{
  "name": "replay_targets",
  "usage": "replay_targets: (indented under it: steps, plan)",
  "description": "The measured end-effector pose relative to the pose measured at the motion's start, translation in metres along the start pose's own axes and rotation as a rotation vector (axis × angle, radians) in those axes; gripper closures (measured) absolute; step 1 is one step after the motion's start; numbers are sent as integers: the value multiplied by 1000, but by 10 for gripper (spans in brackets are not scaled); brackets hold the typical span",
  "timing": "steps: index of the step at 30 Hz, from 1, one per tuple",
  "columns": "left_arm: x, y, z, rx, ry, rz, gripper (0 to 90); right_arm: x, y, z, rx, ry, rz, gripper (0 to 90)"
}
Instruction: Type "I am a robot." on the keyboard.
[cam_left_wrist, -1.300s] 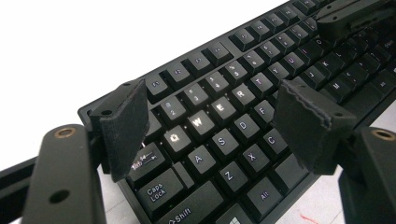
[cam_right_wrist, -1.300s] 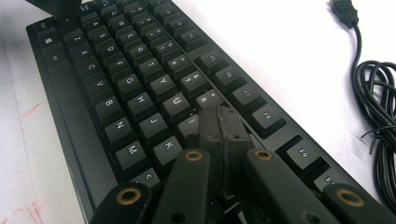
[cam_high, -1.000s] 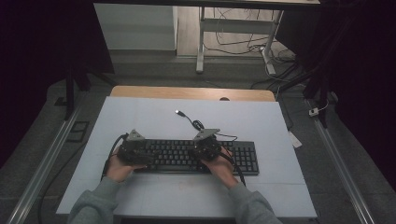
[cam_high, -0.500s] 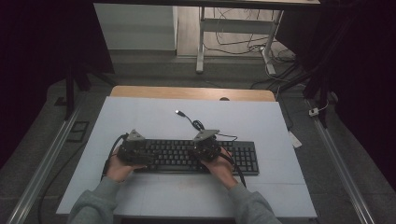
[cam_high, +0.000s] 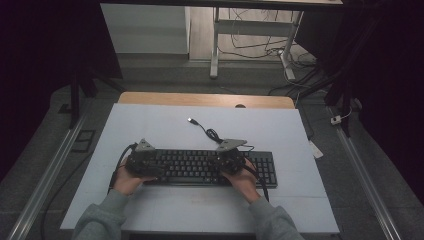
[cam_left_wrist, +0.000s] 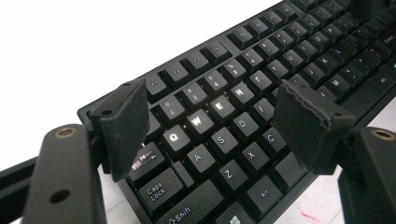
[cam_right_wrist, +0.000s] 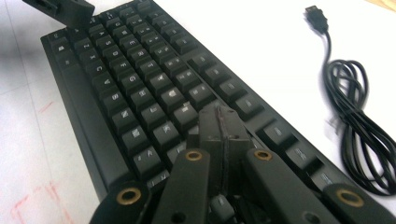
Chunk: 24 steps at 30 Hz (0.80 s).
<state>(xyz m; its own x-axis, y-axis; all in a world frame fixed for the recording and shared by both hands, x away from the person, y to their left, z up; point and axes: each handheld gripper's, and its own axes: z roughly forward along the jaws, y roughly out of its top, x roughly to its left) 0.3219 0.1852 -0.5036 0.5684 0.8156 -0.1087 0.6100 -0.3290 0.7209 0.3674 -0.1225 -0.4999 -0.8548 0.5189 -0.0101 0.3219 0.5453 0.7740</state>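
A black keyboard (cam_high: 210, 167) lies flat on the near half of the white table (cam_high: 150, 125), its long side running left to right, square to the person's seat. Both hands work over it. The left tongs (cam_left_wrist: 224, 123) stand wide, their two pads hanging apart above the left end of the key field, roughly over the Q, W, E and A, S, D keys, with nothing between them; whether a pad rests on a key I cannot tell. Held this way they look parked rather than gripping, perhaps steadying that end or waiting their turn. The right tongs (cam_right_wrist: 219, 123) are pressed fully together into a single blunt tip, which points down at the keys toward the right part of the main block. Closing them makes a narrow probe, well suited to pushing one key without catching its neighbours, so the work in hand reads as key pressing. Beyond the keyboard, on the far side and a little right of centre, its cable (cam_right_wrist: 359, 140) sits in a loose coil with the USB plug (cam_right_wrist: 314, 12) lying free, out of the way of both hands.
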Motion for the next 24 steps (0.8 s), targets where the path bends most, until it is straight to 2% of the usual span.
replay_targets:
  steps: [2, 9, 12, 18, 24]
  plan:
    - [0, 0, 0, -3, -1, 0, 268, -2, -3, -5, -6, -6, 3, 866]
    - [1, 0, -1, -5, 0, 0, 269, -6, -16, -26, -34, -22, 26, 648]
    - [1, 0, -1, -6, 0, -1, 270, -6, -22, -36, -42, -32, 27, 596]
    - [2, 0, -2, -8, -1, -4, 270, -7, -33, -52, -74, -51, 31, 539]
    - [3, 0, -3, -10, -3, -10, 271, -8, -45, -63, -82, -56, 39, 534]
